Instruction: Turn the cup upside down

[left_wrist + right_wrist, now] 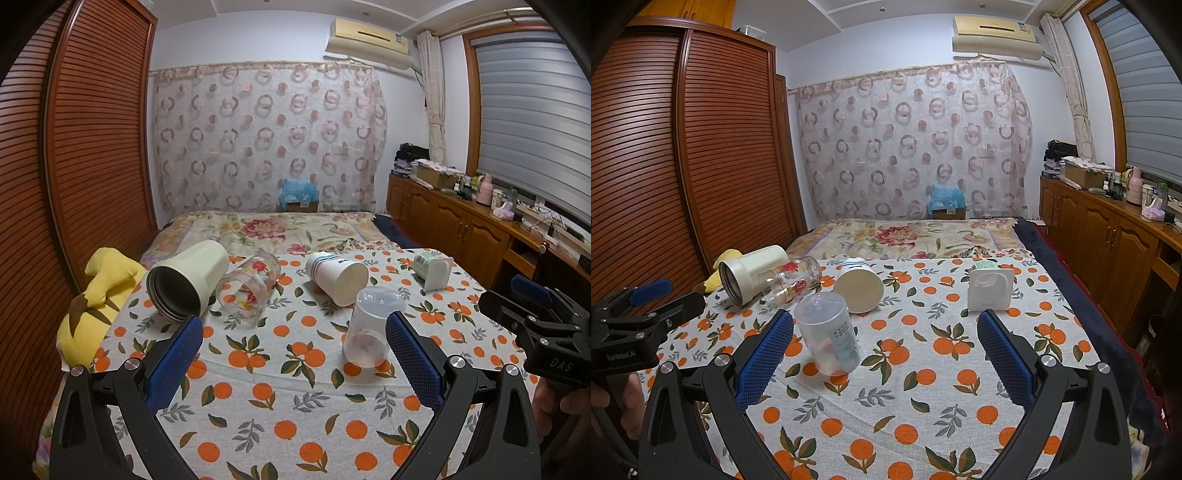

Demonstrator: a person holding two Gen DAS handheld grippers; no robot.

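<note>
A clear plastic cup [373,326] stands upside down on the orange-print cloth [280,373]; it also shows in the right wrist view [829,338]. Behind it lie on their sides a cream tumbler [188,282], a flowered glass [249,286], a white paper cup [338,275] and a white-and-green bottle [434,267]. My left gripper [295,354] is open and empty, the clear cup just inside its right finger. My right gripper [886,354] is open and empty, the clear cup by its left finger.
A yellow plush toy [98,306] lies at the cloth's left edge. A slatted wardrobe [74,166] stands left, a wooden cabinet [461,221] with clutter right. The floral bedspread [280,230] stretches behind to a curtain.
</note>
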